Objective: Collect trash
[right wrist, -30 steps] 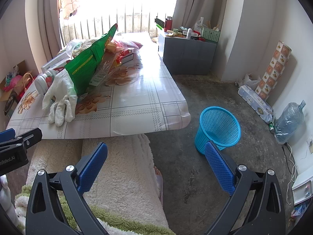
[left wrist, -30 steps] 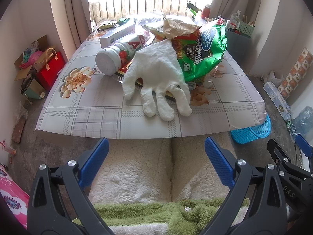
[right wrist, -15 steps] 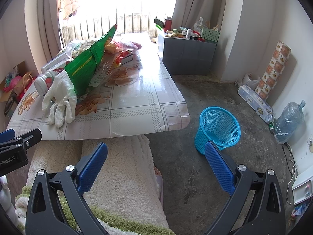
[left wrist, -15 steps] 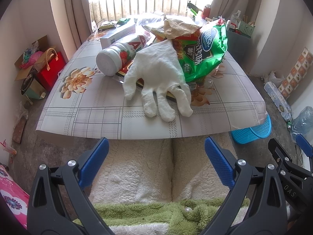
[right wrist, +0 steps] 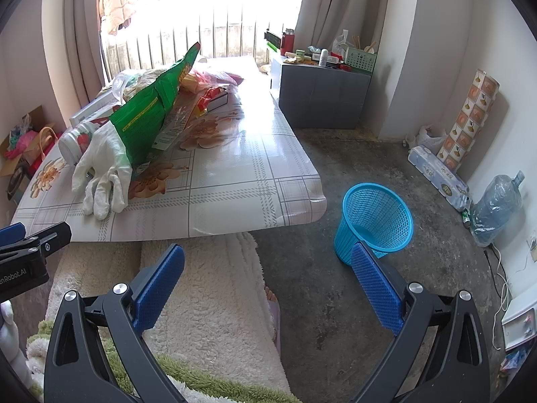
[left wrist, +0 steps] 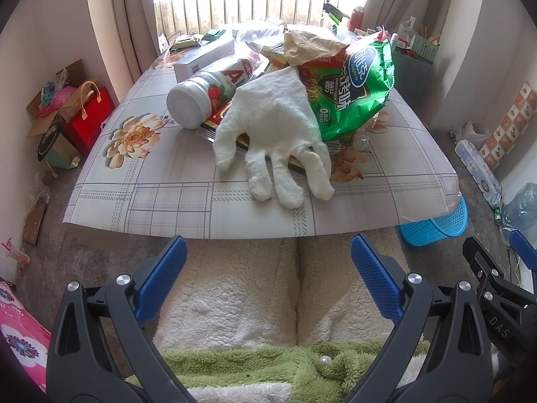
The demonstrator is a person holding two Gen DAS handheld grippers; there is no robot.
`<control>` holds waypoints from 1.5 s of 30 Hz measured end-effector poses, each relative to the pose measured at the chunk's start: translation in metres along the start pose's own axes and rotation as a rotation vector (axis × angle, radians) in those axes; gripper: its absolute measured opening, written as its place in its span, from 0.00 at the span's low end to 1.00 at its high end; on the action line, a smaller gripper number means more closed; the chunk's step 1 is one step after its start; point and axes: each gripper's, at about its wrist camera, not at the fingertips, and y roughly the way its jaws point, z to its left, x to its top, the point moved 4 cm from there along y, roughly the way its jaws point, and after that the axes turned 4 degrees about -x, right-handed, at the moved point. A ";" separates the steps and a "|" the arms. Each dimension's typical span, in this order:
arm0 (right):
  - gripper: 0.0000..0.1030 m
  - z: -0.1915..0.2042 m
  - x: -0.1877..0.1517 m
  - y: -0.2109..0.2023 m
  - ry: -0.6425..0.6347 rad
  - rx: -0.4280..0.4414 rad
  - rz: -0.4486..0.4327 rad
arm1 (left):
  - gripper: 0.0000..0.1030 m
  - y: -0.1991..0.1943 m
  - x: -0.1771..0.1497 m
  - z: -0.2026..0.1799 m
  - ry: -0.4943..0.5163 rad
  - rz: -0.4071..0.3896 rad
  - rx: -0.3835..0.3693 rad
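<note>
Claws both gape empty — left claw (left wrist: 266, 268) facing the white glove (left wrist: 275, 127), right claw (right wrist: 268, 270) near the blue basket (right wrist: 376, 221).

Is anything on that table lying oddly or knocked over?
Yes. A white glove is draped over the pile's near edge, fingers splayed toward the table edge. The strawberry-label jar lies on its side, and the green snack bag leans crumpled on the heap. The blue basket stands upright on the floor.

A bright barred window (right wrist: 214, 33) framed by beige curtains (right wrist: 322, 10) lights a white-walled room with a rough grey concrete floor (right wrist: 335, 174), a grey cabinet (right wrist: 322, 97) beside the flower-patterned checked worktop (right wrist: 235, 181), and a large clear water jug (right wrist: 496, 205) against the wall.
</note>
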 end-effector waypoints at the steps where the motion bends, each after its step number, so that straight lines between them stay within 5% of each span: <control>1: 0.94 0.000 0.000 0.000 -0.001 -0.001 -0.001 | 0.92 0.000 0.000 0.001 0.000 0.000 0.001; 45: 0.94 0.001 0.001 0.012 0.018 0.047 0.014 | 0.92 0.009 0.000 0.003 0.004 0.029 0.065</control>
